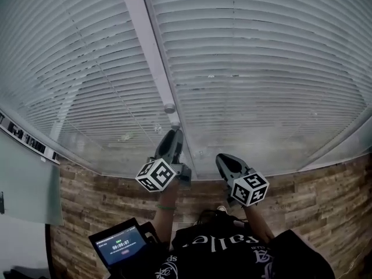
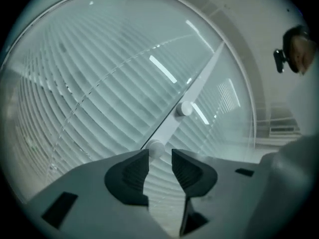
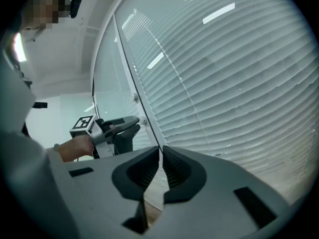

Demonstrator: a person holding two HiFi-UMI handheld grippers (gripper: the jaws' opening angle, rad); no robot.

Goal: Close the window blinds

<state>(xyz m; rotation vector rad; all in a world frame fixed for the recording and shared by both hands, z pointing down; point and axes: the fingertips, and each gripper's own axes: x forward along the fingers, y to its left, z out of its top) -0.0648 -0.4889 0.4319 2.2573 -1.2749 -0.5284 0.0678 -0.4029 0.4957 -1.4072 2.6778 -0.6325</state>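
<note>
White slatted blinds (image 1: 256, 68) hang behind glass on both sides of a white upright bar (image 1: 148, 45). Two round white knobs sit on that bar, the upper knob (image 1: 169, 107) and the lower knob (image 1: 175, 125). My left gripper (image 1: 173, 135) is raised to the lower knob. In the left gripper view my left gripper (image 2: 160, 153) is open, and the lower knob (image 2: 156, 148) lies right at its tips, close to the left jaw. The upper knob (image 2: 183, 108) is farther up the bar. My right gripper (image 3: 161, 148) is shut and empty, and hangs before the right-hand blind (image 3: 239, 68); my right gripper (image 1: 224, 160) is lower than the left.
A wood-patterned wall band (image 1: 314, 205) runs below the window. A small lit screen (image 1: 119, 246) sits low on the left by my body. A pale panel (image 1: 26, 179) stands at the far left. The left gripper (image 3: 130, 126) shows in the right gripper view, at the bar.
</note>
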